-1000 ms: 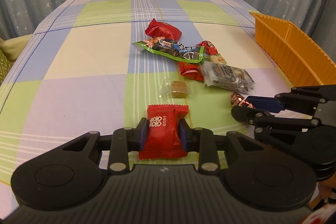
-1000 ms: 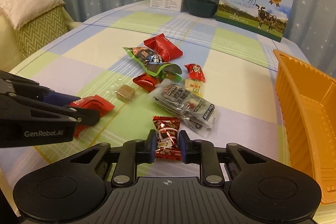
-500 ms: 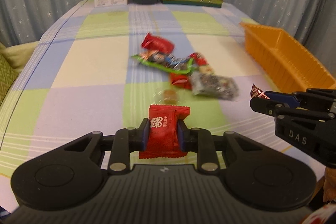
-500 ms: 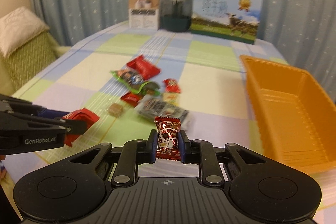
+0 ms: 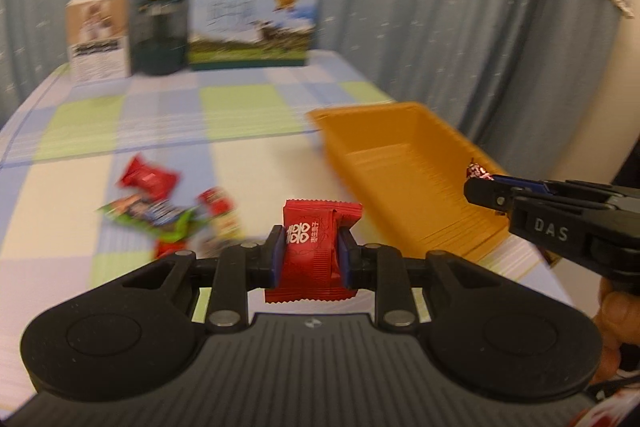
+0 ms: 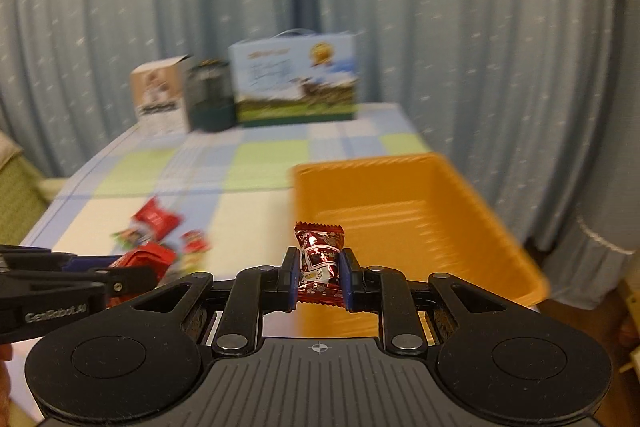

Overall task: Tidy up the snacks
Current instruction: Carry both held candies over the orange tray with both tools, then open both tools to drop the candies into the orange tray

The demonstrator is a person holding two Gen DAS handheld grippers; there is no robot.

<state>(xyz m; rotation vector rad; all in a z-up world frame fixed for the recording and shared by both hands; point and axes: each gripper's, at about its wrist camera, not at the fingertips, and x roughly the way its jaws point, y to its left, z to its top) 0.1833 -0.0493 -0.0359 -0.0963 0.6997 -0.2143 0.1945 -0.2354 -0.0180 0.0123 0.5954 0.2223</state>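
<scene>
My left gripper (image 5: 311, 253) is shut on a red candy packet (image 5: 314, 251) with white characters, held in the air left of the orange bin (image 5: 404, 171). My right gripper (image 6: 319, 277) is shut on a dark red foil candy (image 6: 320, 263) and hangs over the near edge of that orange bin (image 6: 400, 223), whose inside shows bare. In the left wrist view the right gripper (image 5: 480, 183) reaches over the bin from the right. In the right wrist view the left gripper (image 6: 136, 273) shows at the left with its red packet. Several snack packets (image 5: 168, 203) lie on the checked tablecloth.
At the table's far end stand a small carton (image 5: 99, 35), a dark jar (image 5: 162, 39) and a milk gift box (image 5: 252, 23). Blue curtains (image 6: 360, 7) hang behind. A green cushion (image 6: 16, 203) sits off the table's left edge. A hand (image 5: 612, 323) grips the right tool.
Both grippers rose from the tablecloth with their candies and swung right toward the orange bin. The snack pile has dropped back to the left.
</scene>
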